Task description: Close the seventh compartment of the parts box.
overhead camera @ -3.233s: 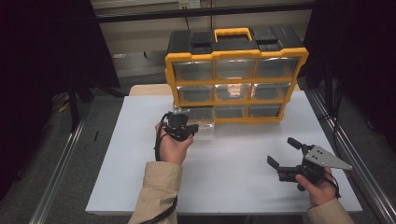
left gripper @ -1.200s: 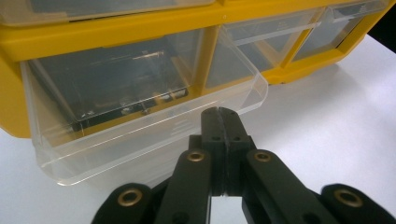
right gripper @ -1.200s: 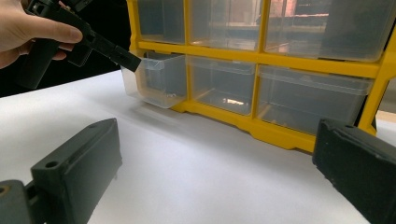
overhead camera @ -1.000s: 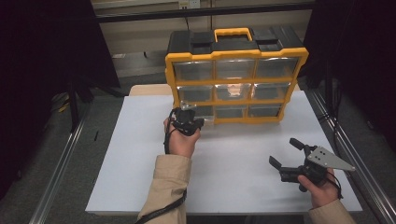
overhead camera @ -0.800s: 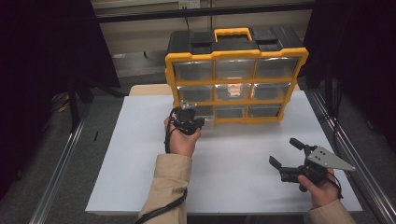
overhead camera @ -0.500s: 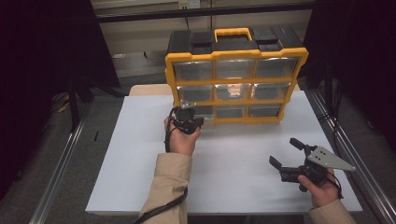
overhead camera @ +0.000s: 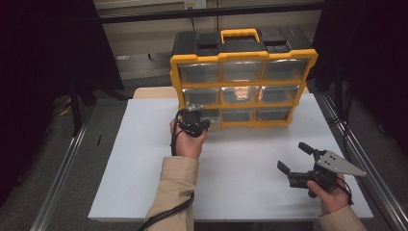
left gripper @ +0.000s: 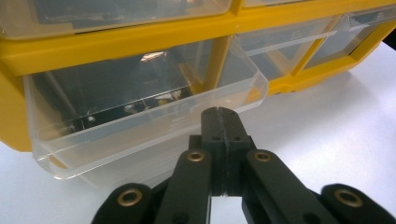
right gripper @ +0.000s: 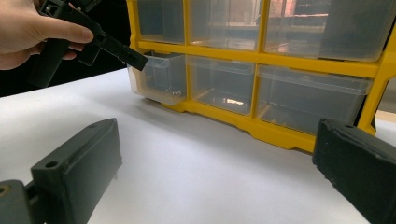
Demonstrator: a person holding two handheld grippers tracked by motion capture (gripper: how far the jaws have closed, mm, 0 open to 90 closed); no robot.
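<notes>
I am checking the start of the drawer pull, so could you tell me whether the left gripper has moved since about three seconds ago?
Yes. The left gripper has moved up the high view towards the yellow drawer cabinet.

The clear plastic drawer (left gripper: pixel 140 112) sits at the bottom left corner of the yellow organiser (overhead camera: pixel 243 86), pulled partway out of its slot, upright and level. Its front lip lies just ahead of the left gripper (left gripper: pixel 218 114), whose closed jaws meet at the lip's right part; whether they touch it cannot be told. A few small metal bits lie on its floor. From the right gripper (right gripper: pixel 210 154), whose jaws stand wide apart, the drawer lies well ahead, up and to the left.
</notes>
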